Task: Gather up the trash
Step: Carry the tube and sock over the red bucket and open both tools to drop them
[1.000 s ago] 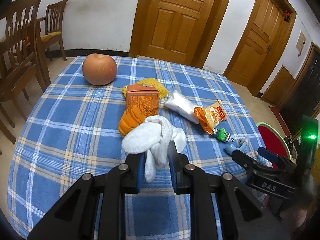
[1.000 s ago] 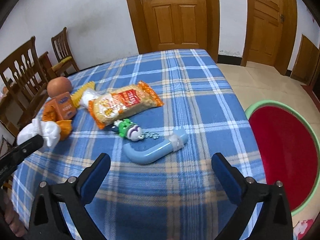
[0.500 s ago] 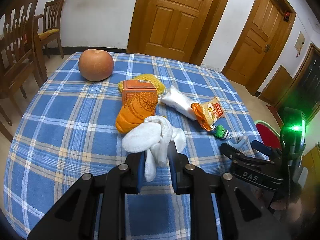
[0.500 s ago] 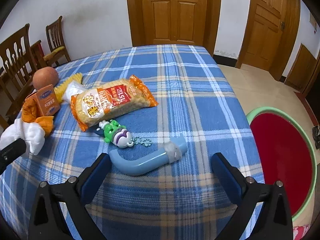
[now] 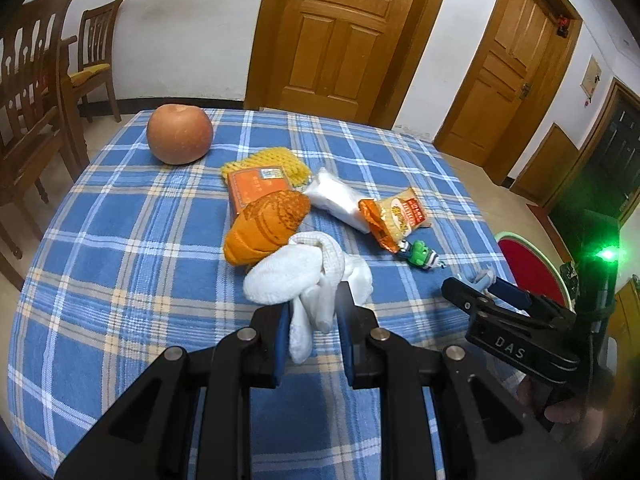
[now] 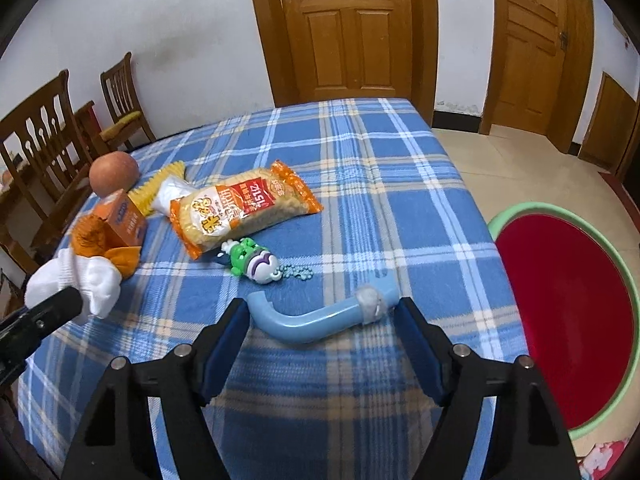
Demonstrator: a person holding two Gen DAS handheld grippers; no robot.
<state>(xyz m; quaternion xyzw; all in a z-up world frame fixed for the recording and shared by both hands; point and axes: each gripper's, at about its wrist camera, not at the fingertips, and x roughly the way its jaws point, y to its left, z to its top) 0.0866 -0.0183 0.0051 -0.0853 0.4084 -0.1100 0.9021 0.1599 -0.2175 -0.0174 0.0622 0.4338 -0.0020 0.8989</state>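
Observation:
My left gripper (image 5: 314, 312) is shut on a white sock (image 5: 296, 276), which hangs a little above the blue plaid table (image 5: 120, 240). My right gripper (image 6: 322, 314) points down at a curved light-blue plastic handle (image 6: 312, 322) with a grey wad on one end. Its jaws are closing, with the handle lying between them; the pads stand just off its two ends. The left wrist view shows the right gripper (image 5: 486, 286) low at the table's right edge. An orange snack bag (image 6: 240, 208) and a green toy keychain (image 6: 252, 264) lie just beyond the handle.
An orange carton (image 5: 260, 188), an orange sock (image 5: 268, 228), a white packet (image 5: 336, 200), yellow foam netting (image 5: 288, 160) and a round brown fruit (image 5: 180, 134) lie mid-table. A red basin with a green rim (image 6: 560, 292) sits on the floor to the right. Wooden chairs (image 5: 36, 100) stand to the left.
The right gripper's jaws have narrowed around the blue handle, which now lies between them. The left gripper still holds the white sock in the same place.

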